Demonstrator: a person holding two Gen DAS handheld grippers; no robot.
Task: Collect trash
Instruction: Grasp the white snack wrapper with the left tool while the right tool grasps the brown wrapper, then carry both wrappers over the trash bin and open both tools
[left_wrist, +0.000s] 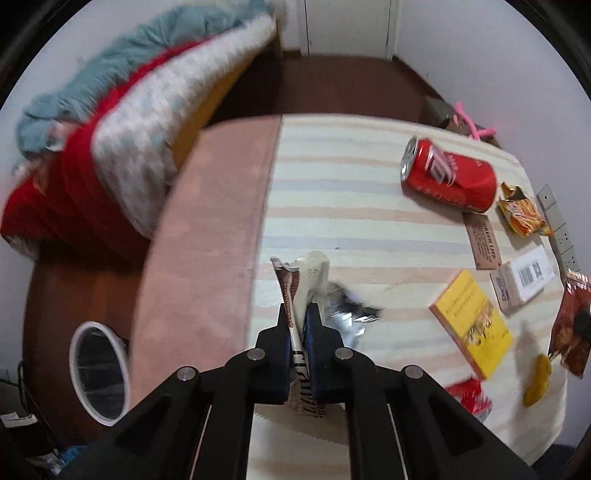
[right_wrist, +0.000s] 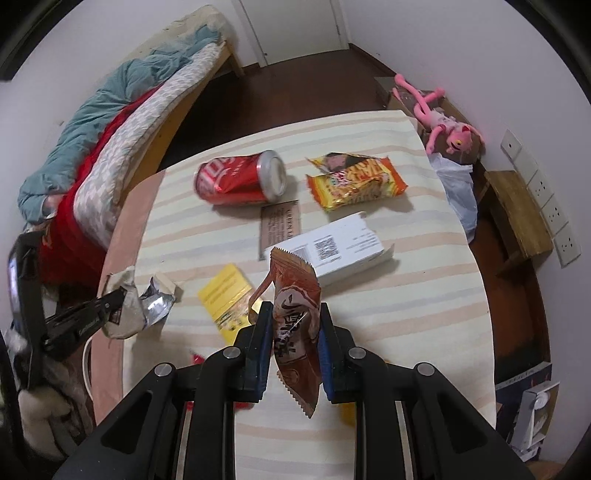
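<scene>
A lived-in bedroom at home: a bed (right_wrist: 122, 122) piled with a teal blanket (right_wrist: 92, 110) runs along the wall, a pink plush toy (right_wrist: 439, 114) lies by the wall sockets (right_wrist: 546, 199), and a door (left_wrist: 347, 26) stands beyond dark wooden flooring (right_wrist: 306, 88).

cans: 1 (right_wrist: 242, 180) | snack wrappers: 3 (right_wrist: 356, 181) (right_wrist: 295, 325) (right_wrist: 136, 306) | boxes: 2 (right_wrist: 343, 249) (right_wrist: 225, 295) | bins: 1 (left_wrist: 98, 373)

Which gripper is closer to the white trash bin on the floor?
Left. The left gripper, shut on a cream wrapper, is at the table edge just above the trash bin. The right gripper, holding a brown wrapper, is farther in over the table.
</scene>
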